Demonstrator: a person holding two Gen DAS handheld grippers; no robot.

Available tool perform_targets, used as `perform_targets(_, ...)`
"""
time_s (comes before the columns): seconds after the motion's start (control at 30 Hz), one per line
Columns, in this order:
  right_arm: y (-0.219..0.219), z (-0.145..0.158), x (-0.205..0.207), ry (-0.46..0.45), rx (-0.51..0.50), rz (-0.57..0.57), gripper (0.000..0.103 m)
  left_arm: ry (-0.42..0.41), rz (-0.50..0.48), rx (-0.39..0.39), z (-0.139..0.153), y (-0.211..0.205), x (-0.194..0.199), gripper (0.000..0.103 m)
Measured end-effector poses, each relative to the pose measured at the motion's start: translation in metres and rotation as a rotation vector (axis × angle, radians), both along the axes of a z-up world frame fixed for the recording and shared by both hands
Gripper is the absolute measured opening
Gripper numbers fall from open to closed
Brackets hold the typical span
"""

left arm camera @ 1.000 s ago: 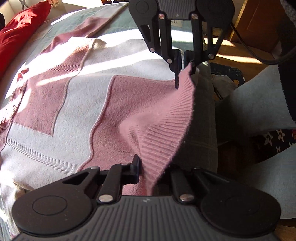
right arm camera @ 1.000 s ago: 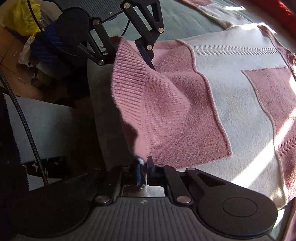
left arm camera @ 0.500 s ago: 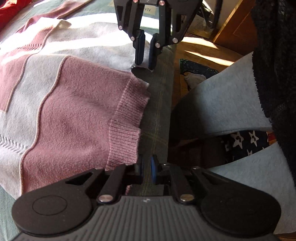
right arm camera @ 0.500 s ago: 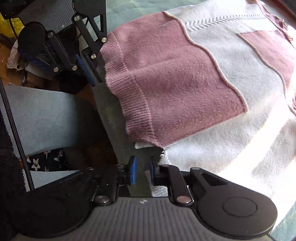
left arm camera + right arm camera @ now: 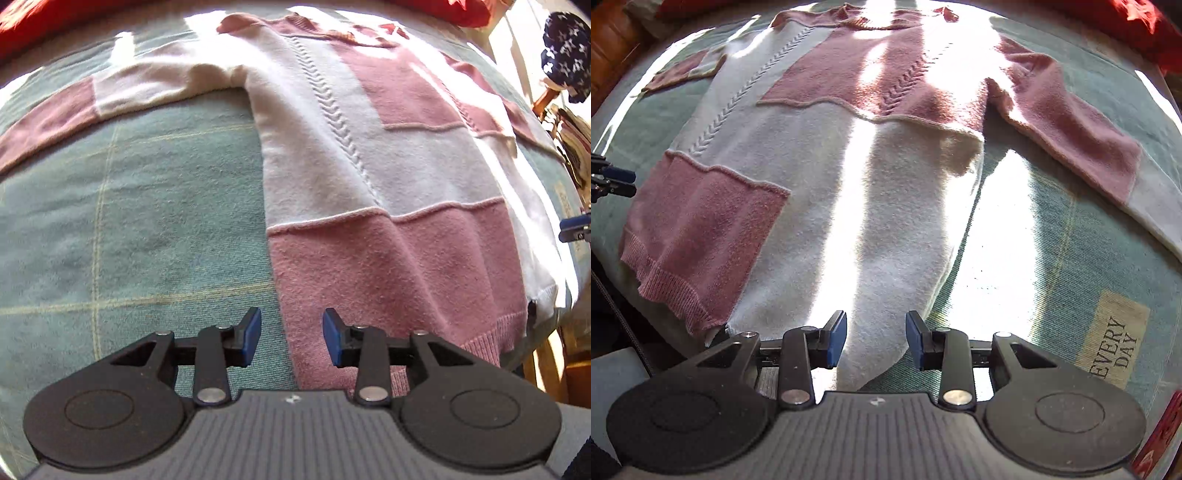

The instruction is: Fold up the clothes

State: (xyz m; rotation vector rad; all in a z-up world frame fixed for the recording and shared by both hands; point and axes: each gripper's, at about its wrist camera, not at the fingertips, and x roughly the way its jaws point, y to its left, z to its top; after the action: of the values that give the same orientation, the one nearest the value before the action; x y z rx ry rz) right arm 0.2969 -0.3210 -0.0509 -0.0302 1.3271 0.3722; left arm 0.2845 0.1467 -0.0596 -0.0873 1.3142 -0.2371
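Observation:
A pink-and-white knit sweater (image 5: 369, 177) (image 5: 820, 177) lies spread flat, front up, on a green checked blanket (image 5: 129, 221). My left gripper (image 5: 291, 341) points down over the sweater's left side edge near the pink hem; its jaws are opening and the blue pads press on nothing. My right gripper (image 5: 875, 341) hovers over the white lower right corner of the sweater, its jaws also opening and empty. Each gripper shows at the edge of the other's view, the right gripper (image 5: 574, 227) and the left gripper (image 5: 613, 181). The sleeves (image 5: 92, 107) (image 5: 1071, 129) lie stretched outward.
Red bedding (image 5: 44, 18) (image 5: 1126, 22) runs along the far edge. A beige label reading EVERY DAY (image 5: 1115, 354) is sewn on the blanket (image 5: 1052, 258). Navy star-print fabric (image 5: 565, 55) sits at the far right. The bed's near edge drops off below the sweater's hem.
Both grippers released the pink ribbed hem, which now lies flat. They rolled and moved apart to opposite sides of the sweater, and their jaws went from shut to spread.

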Motion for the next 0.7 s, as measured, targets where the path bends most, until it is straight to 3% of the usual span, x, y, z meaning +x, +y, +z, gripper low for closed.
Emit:
perform_targets(0.13, -0.035, -0.025, -0.005, 0.077, 0.14, -0.27, 0.042, 0.041, 0.102, -0.068, -0.018, 0.003, -0.002, 0.042)
perform_targets(0.2, -0.035, -0.037, -0.009, 0.104, 0.182, -0.334, 0.045, 0.035, 0.104, -0.083, -0.021, -0.004, -0.004, 0.049)
perform_targets(0.33, -0.025, -0.054, -0.014, 0.147, 0.237, -0.387, 0.049, 0.04, 0.129, -0.087, -0.025, -0.014, -0.006, 0.047)
perform_targets(0.37, -0.021, -0.056, -0.015, 0.151, 0.25, -0.383, 0.049, 0.042, 0.128, -0.084, -0.025, -0.015, -0.006, 0.038)
perform_targets(0.4, -0.016, -0.056, -0.014, 0.156, 0.253, -0.37, 0.042, 0.044, 0.123, -0.084, -0.024, -0.016, -0.005, 0.023)
perform_targets(0.47, -0.007, -0.054, -0.012, 0.166, 0.252, -0.341, 0.019, 0.05, 0.116, -0.094, -0.02, -0.017, -0.004, 0.009)
perform_targets(0.7, -0.008, -0.02, -0.002, 0.151, 0.204, -0.253, 0.016, 0.026, 0.084, -0.047, 0.015, -0.01, -0.01, 0.003)
